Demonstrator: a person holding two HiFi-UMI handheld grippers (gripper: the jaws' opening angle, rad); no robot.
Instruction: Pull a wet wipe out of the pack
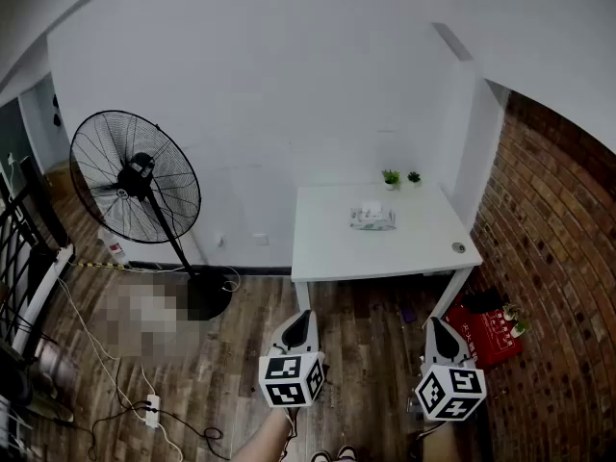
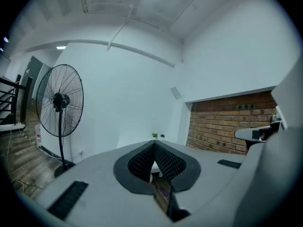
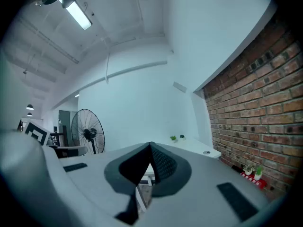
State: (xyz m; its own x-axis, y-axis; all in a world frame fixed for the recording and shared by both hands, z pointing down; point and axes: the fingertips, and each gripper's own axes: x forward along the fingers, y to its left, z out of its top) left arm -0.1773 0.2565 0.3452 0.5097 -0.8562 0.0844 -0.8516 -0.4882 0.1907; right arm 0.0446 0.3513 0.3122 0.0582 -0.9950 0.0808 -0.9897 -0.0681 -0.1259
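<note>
— White wall ahead, brick wall at the side, plank floor below: where does the head view put things?

— Both tools are low in frame, over the floor. The wet wipe pack lies on the white worktop, ahead of and between the left hand-held gripper and the right hand-held gripper, well apart from both. Two potted plants stand beyond it. A standing fan is off to the left gripper's left.

— And the left gripper view?

— Jaws pressed together at the tips, nothing between them. The plants show just past the tips; the pack cannot be made out.

— The right gripper view?

— The same: jaws together and empty, with the worktop ahead and slightly right of the tips.

— So the step in hand?

— The approach, by my reading; the pull is not yet under way. Done well, it likely means closing on the worktop and parting the jaws before arrival. One tool then steadies the pack while the other pinches only the wipe at the opening and draws gently, so the pack does not slide.
</note>
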